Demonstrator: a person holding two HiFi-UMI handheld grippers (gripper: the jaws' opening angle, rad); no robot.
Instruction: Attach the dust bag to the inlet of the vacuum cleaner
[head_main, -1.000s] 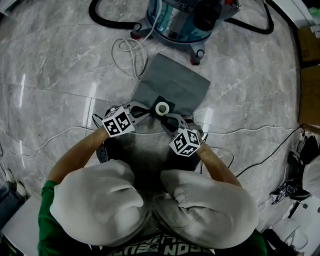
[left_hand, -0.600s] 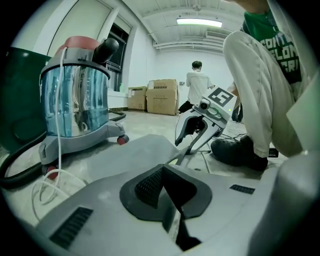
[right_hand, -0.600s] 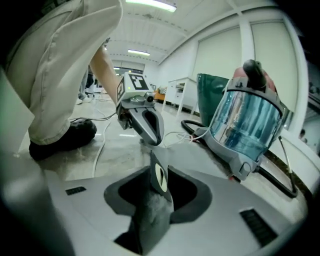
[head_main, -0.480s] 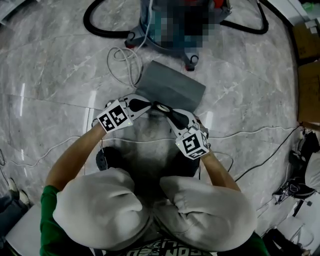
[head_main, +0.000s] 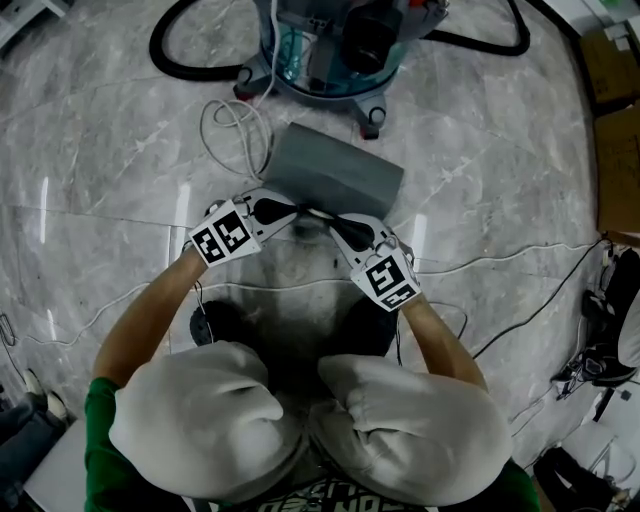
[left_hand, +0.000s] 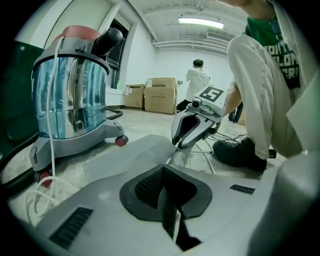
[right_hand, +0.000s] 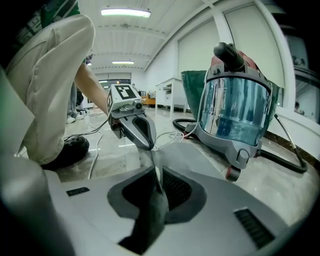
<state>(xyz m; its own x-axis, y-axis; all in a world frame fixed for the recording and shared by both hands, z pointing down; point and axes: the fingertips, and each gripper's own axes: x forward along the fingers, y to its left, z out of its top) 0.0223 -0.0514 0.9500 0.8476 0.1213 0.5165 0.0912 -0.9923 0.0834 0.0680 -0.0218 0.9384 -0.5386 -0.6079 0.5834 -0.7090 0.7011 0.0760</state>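
The grey dust bag (head_main: 333, 172) lies on the marble floor in front of the blue-tanked vacuum cleaner (head_main: 340, 45). Its collar end (head_main: 316, 217) is raised off the floor and stands edge-on between my two grippers. My left gripper (head_main: 298, 212) is shut on the collar's left edge, with the thin card pinched between its pads (left_hand: 167, 197). My right gripper (head_main: 336, 224) has just been closing; the collar's right edge sits between its pads (right_hand: 156, 192) and they press on it. In each gripper view the other gripper faces me across the collar, with the vacuum cleaner (right_hand: 235, 107) beyond.
A black hose (head_main: 185, 68) loops round the vacuum's base, and a white cable coil (head_main: 235, 125) lies left of the bag. Thin cables cross the floor near my knees (head_main: 300, 420). Cardboard boxes (head_main: 618, 150) stand at the right. A person (left_hand: 196, 80) stands far back.
Both grippers have risen and lifted the collar end. The collar, flat with its white ring showing a second ago, now stands edge-on, and the right gripper's jaws have come together on it.
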